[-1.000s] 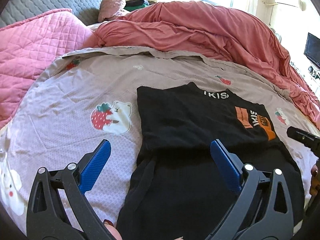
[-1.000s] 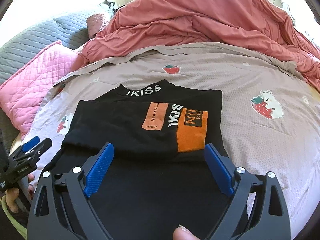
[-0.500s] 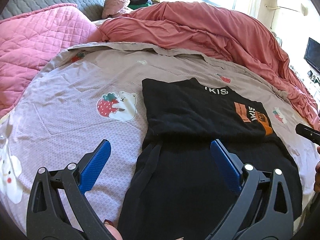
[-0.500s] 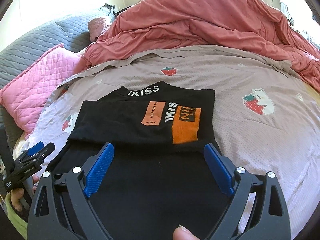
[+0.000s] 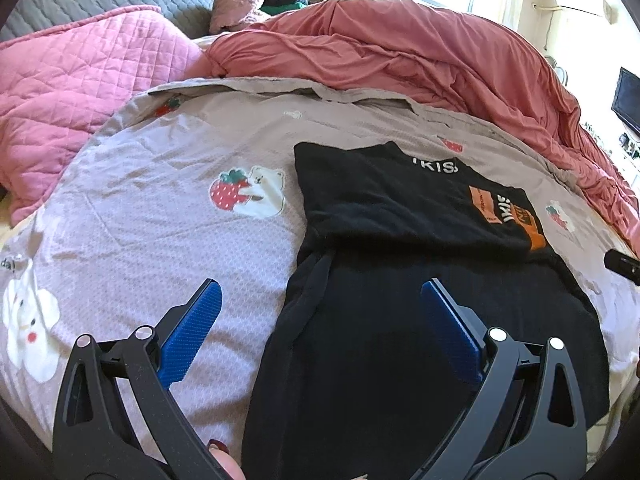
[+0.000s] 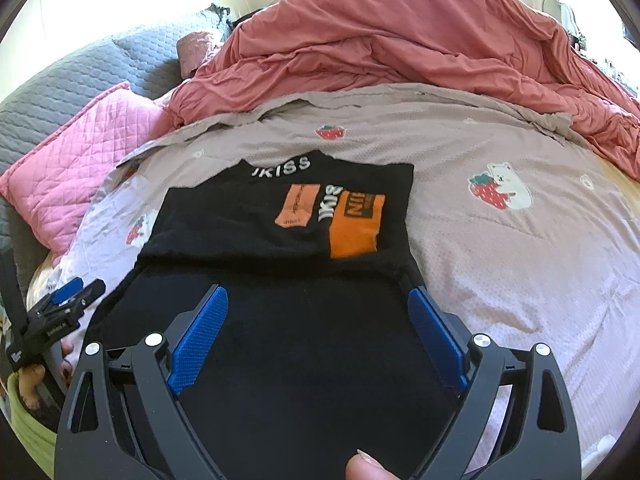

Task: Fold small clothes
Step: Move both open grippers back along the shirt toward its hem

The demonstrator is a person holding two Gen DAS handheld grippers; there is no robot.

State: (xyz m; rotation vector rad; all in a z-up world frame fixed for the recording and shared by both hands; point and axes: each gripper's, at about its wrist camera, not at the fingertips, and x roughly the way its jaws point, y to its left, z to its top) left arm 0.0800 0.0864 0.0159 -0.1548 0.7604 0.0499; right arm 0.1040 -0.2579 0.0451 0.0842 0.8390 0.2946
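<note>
The black shirt [image 6: 280, 300] lies flat on the bedsheet [image 6: 500, 260], its length running straight away from both grippers; the right gripper [image 6: 318, 336] hangs released over the near hem; the left gripper [image 5: 320, 332], also released, straddles its left edge.

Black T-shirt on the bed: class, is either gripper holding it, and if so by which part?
Nothing is held. The left gripper and right gripper both hover open over the black T-shirt, pinching no fabric.
</note>
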